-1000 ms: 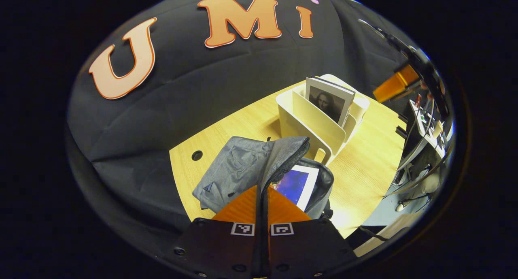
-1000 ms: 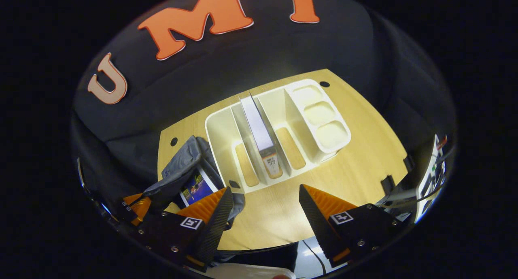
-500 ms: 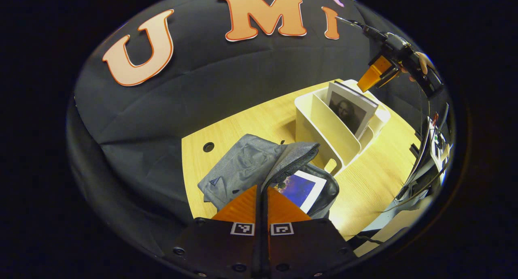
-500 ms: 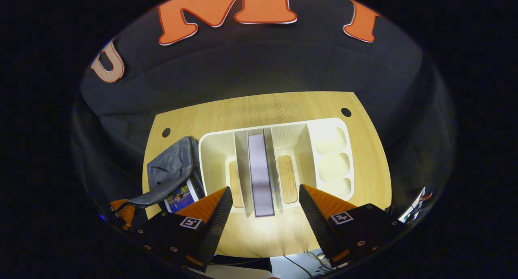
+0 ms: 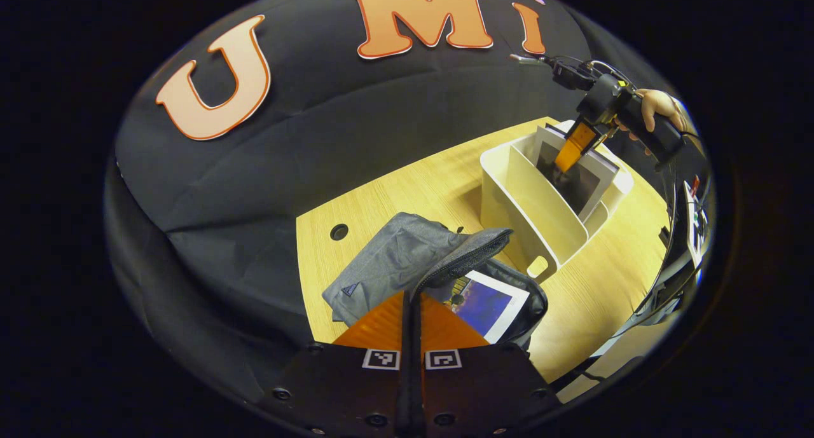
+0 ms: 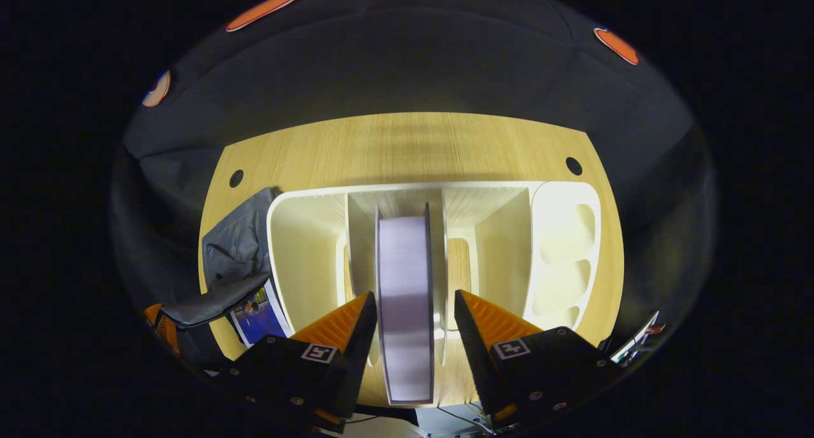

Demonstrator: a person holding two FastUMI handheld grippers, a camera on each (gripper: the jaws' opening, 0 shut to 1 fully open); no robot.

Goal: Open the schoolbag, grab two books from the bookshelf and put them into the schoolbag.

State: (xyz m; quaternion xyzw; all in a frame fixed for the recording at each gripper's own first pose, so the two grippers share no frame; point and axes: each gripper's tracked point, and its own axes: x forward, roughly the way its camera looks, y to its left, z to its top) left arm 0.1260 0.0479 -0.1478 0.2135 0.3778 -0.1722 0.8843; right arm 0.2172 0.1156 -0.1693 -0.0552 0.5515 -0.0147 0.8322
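The grey schoolbag (image 5: 394, 266) lies on the wooden table, and my left gripper (image 5: 411, 301) is shut on its zip-edged flap (image 5: 470, 257), holding it up. Inside the bag lies a blue-covered book (image 5: 486, 301). A white bookshelf (image 5: 531, 203) stands beyond it with a portrait-covered book (image 5: 588, 180) upright in a slot. From above, my right gripper (image 6: 412, 307) is open and straddles that book's top edge (image 6: 405, 279), one finger on each side. In the left gripper view the right gripper (image 5: 575, 149) reaches down into the shelf, held by a hand (image 5: 658, 107).
The bookshelf (image 6: 305, 199) has several upright slots and a side tray with three round wells (image 6: 563, 253). The bag (image 6: 238, 244) and its blue book (image 6: 254, 307) sit left of it. Table (image 6: 407, 145) has cable holes. Equipment and cables (image 5: 693, 215) crowd the table's right side.
My right gripper has come down over the shelf until its fingers flank the upright book, and they have narrowed slightly. The left gripper keeps holding the bag flap up.
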